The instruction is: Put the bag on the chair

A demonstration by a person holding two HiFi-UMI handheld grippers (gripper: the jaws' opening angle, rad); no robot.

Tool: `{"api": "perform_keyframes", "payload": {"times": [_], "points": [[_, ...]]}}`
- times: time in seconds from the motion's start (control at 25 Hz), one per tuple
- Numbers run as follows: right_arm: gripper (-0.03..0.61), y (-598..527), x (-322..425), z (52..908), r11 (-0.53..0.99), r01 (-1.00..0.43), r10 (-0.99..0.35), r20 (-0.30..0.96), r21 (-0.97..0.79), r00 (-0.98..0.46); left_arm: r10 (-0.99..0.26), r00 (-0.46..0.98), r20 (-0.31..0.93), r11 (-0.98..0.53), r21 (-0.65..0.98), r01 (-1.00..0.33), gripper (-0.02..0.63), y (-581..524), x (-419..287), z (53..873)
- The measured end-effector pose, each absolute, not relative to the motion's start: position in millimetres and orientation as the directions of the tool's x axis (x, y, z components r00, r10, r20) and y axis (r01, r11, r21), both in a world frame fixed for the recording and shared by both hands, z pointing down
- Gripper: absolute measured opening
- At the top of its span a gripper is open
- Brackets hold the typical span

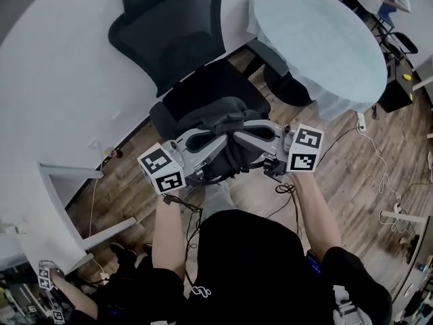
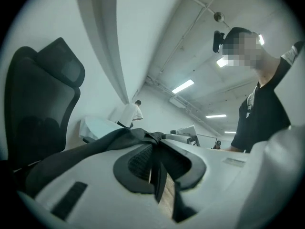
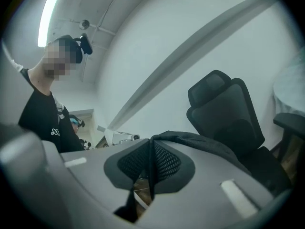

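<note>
A black mesh office chair (image 1: 172, 32) stands against the white wall, its seat (image 1: 203, 87) facing me. A dark, limp fabric bag (image 1: 223, 117) hangs over the seat's front edge, held up between both grippers. My left gripper (image 1: 218, 139) and right gripper (image 1: 239, 135) meet tip to tip at the bag's top. In the left gripper view the left gripper (image 2: 155, 149) is shut on a black fold of the bag (image 2: 95, 149), with the chair (image 2: 38, 104) to the left. In the right gripper view the right gripper (image 3: 151, 149) pinches the bag (image 3: 205, 144) before the chair (image 3: 228, 113).
A round table with a pale cloth (image 1: 318, 39) stands right of the chair, its dark base close to the seat. Cables (image 1: 379, 175) trail over the wood floor at right. A white panel (image 1: 74, 175) leans at left, and another person (image 1: 101, 290) crouches at lower left.
</note>
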State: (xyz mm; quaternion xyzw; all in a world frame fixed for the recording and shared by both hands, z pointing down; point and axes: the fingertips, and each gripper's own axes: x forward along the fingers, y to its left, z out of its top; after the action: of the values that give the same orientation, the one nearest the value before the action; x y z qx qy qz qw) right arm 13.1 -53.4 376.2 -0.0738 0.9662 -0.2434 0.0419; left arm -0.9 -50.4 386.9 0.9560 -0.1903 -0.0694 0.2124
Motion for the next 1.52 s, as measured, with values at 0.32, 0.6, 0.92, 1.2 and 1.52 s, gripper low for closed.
{"api": "perform_keyframes", "payload": {"times": [0.32, 0.6, 0.92, 1.2, 1.52], "points": [[0.043, -155.0, -7.7, 360.1, 0.850, -0.115, -0.178, -0.076, -0.514, -0.981, -0.350, 0.926, -0.142, -0.842, 0.482, -0.244, 0.040, -151.7, -21.3, 374.7], [0.043, -207.1, -9.9, 359.2, 0.834, -0.133, -0.238, -0.131, -0.536, -0.962, -0.348, 0.935, -0.075, -0.844, 0.460, -0.277, 0.040, -204.0, -24.8, 371.8], [0.043, -286.7, -44.3, 373.5, 0.820, -0.099, -0.221, -0.152, -0.563, -0.963, -0.448, 0.894, -0.025, -0.792, 0.475, -0.384, 0.040, -281.9, -59.3, 387.0], [0.044, -344.1, -66.8, 417.3, 0.783, -0.057, -0.154, -0.104, -0.619, -0.983, -0.528, 0.849, 0.028, -0.707, 0.540, -0.457, 0.040, -337.4, -80.8, 428.6], [0.044, -394.7, -77.5, 454.9, 0.753, -0.059, -0.126, -0.056, -0.655, -0.990, -0.546, 0.834, 0.083, -0.646, 0.592, -0.482, 0.041, -387.8, -90.4, 468.2]]}}
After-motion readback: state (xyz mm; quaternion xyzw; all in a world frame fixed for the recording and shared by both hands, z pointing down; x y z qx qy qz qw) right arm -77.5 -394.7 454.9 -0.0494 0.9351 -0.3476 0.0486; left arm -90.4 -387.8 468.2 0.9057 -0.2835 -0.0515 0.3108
